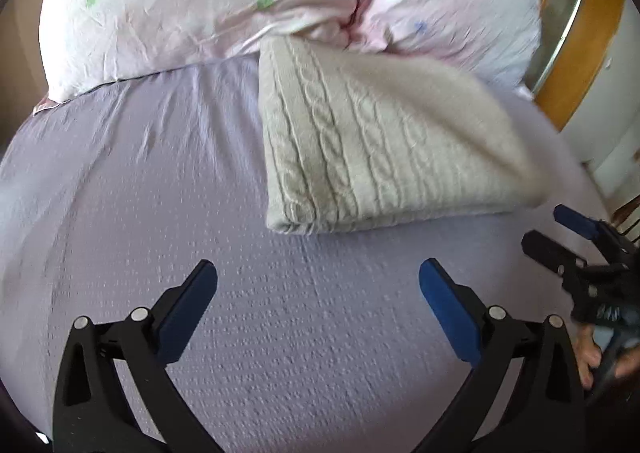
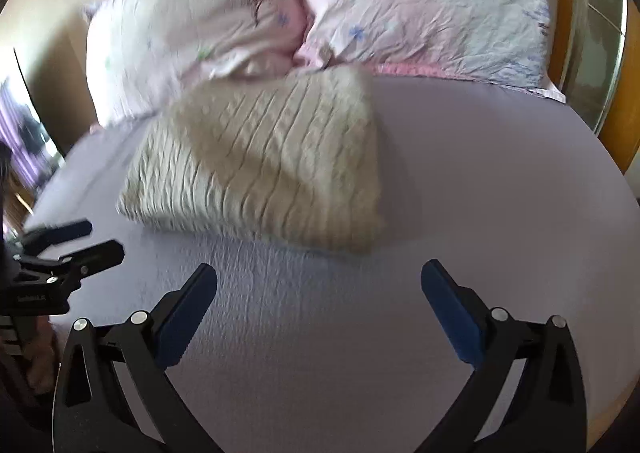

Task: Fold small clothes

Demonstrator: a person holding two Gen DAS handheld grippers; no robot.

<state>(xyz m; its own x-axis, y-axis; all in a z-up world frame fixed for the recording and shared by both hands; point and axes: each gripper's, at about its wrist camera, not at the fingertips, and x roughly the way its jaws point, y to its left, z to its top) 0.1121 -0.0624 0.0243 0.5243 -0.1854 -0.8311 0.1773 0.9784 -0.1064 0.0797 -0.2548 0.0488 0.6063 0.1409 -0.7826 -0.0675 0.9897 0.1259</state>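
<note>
One cream cable-knit sweater (image 1: pixel 360 149) lies folded on the lavender bed sheet (image 1: pixel 160 213). Its far edge touches the two pink floral pillows (image 1: pixel 192 1) at the head of the bed. The pillows lie side by side, pressed against each other. Beyond the sweater on its right, one wooden headboard rail (image 1: pixel 584 53) is visible.

Two tools are present. The left tool (image 1: pixel 318 277) hovers over bare sheet just in front of the sweater's near folded edge, with its two fingers spread wide and nothing between them. The right tool (image 2: pixel 319 279) is likewise in front of the sweater, fingers spread wide and empty. Neither tool touches the sweater. Both views are partly motion-blurred.
</note>
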